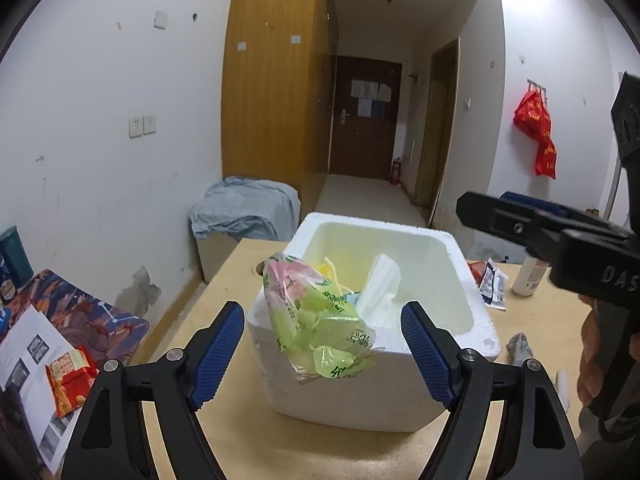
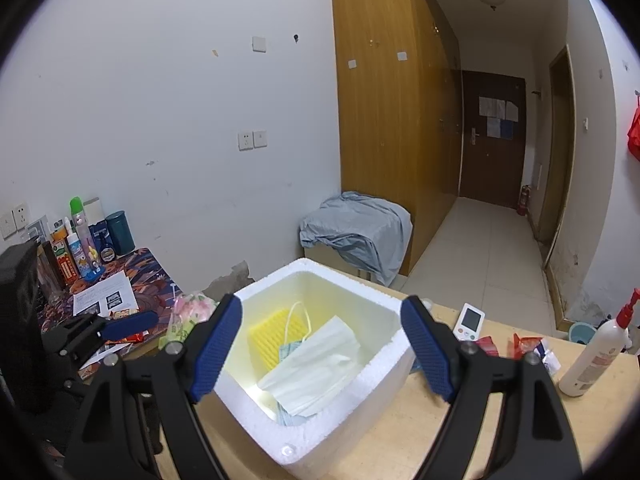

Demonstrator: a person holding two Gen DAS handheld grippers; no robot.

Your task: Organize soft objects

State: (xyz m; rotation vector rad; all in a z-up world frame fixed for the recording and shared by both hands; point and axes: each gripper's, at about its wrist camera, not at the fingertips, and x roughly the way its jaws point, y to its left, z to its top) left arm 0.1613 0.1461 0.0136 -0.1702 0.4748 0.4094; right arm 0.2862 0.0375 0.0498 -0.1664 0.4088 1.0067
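A: Standing on the table (image 1: 224, 300), straight ahead of both grippers, was the white foam box (image 1: 360, 392), the biggest thing there.

B: And the left gripper (image 1: 322, 352)?

A: Its jaws were spread wide, gripping nothing. The green and pink plastic bag (image 1: 316, 320) hung over the box's near rim, in line with the gap between the blue pads (image 1: 218, 354) but touching neither.

B: The right gripper (image 2: 321, 350)?

A: Spread wide too, empty, looking down into the box. Inside lay a white face mask (image 2: 316, 368), and beyond it a yellow sponge (image 2: 276, 336) leaning on the far-left wall.

B: Anything smaller?

A: Under the mask, a blue mask (image 2: 289, 350) peeked out. To the right of the right gripper stood a white pump bottle (image 2: 596, 356), with a small white device (image 2: 469, 322) and red snack packets (image 2: 524, 346) nearer the box.
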